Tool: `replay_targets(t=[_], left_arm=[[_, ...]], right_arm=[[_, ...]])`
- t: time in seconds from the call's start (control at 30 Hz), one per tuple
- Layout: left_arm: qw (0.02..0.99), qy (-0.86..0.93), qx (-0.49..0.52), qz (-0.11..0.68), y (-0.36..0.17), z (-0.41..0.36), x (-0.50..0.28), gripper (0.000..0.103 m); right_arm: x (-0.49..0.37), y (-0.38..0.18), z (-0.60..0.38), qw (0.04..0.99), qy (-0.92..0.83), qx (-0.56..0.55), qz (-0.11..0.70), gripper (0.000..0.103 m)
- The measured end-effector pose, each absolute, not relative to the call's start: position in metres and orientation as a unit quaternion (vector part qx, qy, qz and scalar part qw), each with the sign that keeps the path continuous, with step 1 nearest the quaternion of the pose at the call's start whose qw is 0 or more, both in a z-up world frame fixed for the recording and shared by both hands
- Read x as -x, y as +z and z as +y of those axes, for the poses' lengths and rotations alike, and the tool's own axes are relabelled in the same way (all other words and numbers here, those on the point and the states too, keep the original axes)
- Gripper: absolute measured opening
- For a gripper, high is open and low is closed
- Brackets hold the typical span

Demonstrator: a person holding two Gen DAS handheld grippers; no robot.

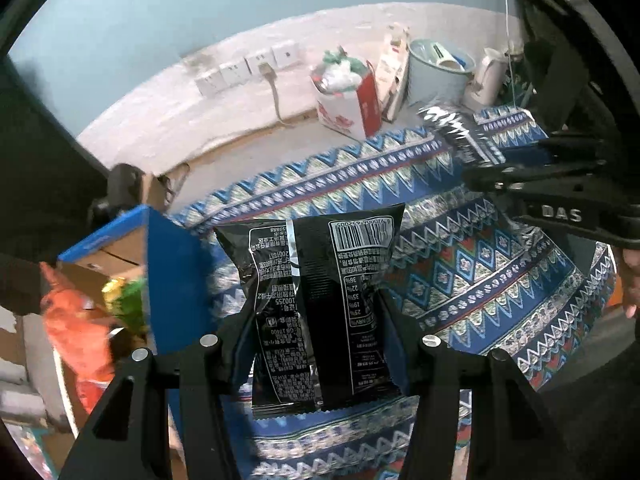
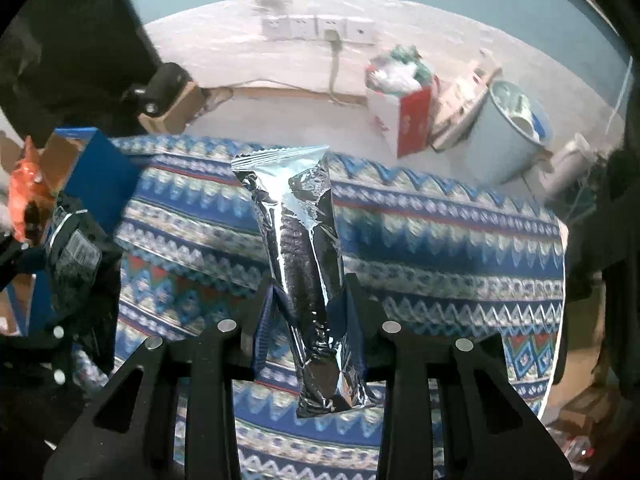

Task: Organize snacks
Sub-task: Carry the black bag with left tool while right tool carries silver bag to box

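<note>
- My left jaws pinch a black snack packet from both sides at about mid-height; the pads press into its edges and the film puckers there.
- That packet stands upright between the jaws with its back seam, barcode and printed text facing my camera. Its top edge rises well past the fingertips, and its serrated bottom edge hangs below them, toward me.
- My right jaws are pressed almost together on a silver foil packet, a long narrow one, gripped around its middle.
- The foil packet leans a little to the left at the top. Its crimped upper end stands far beyond the fingertips and its lower end sticks out on the near side of the jaws.
- Both packets are held clear above the tabletop, which is covered by a blue patterned cloth with zigzag and diamond bands.
- To my left, at the cloth's edge, sits an open blue cardboard box; an orange snack bag and something green and yellow show in it, blurred.
- In the left view, my right gripper shows at the right edge, with the foil packet jutting from it.
- Beyond the tabletop, on the floor by the wall, stand a red-and-white bag stuffed with things and a pale bucket.
- A row of white wall sockets runs along the wall, with a cable plugged in.
</note>
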State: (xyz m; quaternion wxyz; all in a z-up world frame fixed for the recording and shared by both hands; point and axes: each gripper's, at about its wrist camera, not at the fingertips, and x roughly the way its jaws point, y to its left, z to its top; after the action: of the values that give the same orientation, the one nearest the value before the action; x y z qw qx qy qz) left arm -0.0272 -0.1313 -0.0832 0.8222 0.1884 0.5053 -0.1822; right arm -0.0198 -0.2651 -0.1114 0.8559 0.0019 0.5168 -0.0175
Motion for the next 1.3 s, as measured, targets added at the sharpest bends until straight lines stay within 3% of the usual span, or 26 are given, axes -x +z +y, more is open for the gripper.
replay_targets(t=[0.7, 1.3], left_arm=[[0.861, -0.131, -0.138, 0.471, -0.043, -0.022, 0.034, 0.056], [0.865, -0.065, -0.066, 0.493, -0.06, 0.09, 0.028, 0.056]], right_arm=[[-0.027, -0.084, -0.139, 0.867, 0.062, 0.045, 0.492, 0.031], [-0.099, -0.091, -0.017, 0.857, 0.135, 0.089, 0.489, 0.031]])
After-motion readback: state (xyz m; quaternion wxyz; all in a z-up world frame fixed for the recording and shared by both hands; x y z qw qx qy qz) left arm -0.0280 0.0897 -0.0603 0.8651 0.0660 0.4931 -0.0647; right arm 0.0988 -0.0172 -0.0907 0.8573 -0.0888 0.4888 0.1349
